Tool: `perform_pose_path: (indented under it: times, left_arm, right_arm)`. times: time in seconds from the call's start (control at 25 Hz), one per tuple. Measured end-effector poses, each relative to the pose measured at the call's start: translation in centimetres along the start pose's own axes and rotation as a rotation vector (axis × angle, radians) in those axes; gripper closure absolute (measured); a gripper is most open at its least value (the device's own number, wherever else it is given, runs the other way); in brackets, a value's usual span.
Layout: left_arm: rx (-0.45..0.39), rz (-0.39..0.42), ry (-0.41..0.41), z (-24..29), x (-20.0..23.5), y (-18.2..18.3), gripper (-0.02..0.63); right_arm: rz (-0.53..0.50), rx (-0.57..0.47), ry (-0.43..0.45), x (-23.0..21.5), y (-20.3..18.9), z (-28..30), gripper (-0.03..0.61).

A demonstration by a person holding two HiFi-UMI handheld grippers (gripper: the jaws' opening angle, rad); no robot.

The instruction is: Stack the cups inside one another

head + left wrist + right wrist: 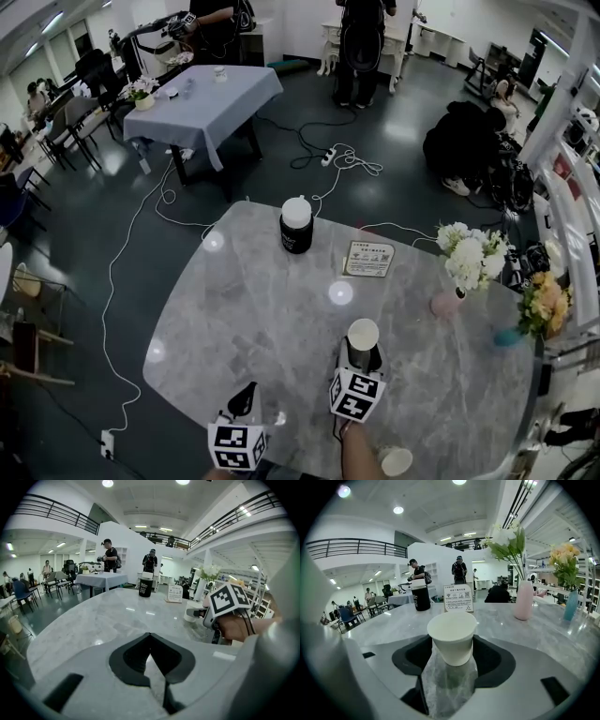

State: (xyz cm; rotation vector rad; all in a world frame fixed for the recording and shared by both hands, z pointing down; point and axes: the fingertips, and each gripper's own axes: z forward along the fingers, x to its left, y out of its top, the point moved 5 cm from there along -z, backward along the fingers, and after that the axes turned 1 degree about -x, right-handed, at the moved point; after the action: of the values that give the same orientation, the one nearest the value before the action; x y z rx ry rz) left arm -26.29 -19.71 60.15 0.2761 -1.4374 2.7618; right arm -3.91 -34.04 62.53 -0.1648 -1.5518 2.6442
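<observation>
Right gripper – fingers wide round cup – bare table ahead.

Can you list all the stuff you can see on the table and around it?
white paper cups: two, white; one standing between the right gripper's jaws, one at the table's near edge
black cup: one, black with a white top; far side of the table
sign card: one, pale; right of the black cup
pink vase: one, with white flowers; table's right side
blue vase: one, with yellow flowers; table's right edge
table: one, grey marble
far table: one, grey cloth; back of the room
cables: white; on the floor
left gripper: shut, empty
right gripper: open around a cup
</observation>
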Motion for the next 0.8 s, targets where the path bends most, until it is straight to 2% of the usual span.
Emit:
perform_pose_path:
  times: [0.32, 0.8]
  left_arm:
    - [-0.008, 0.004, -0.005, -0.4, -0.3, 0.1, 0.614]
    - [-0.051, 0.010, -0.040, -1.9, -3.2, 0.6, 0.614]
  right_arm:
    - [0.024, -0.017, 0.007, 0.3, 0.7, -1.3, 0.336]
    - [0.031, -0.047, 0.046, 0.9, 2.2, -5.7, 0.337]
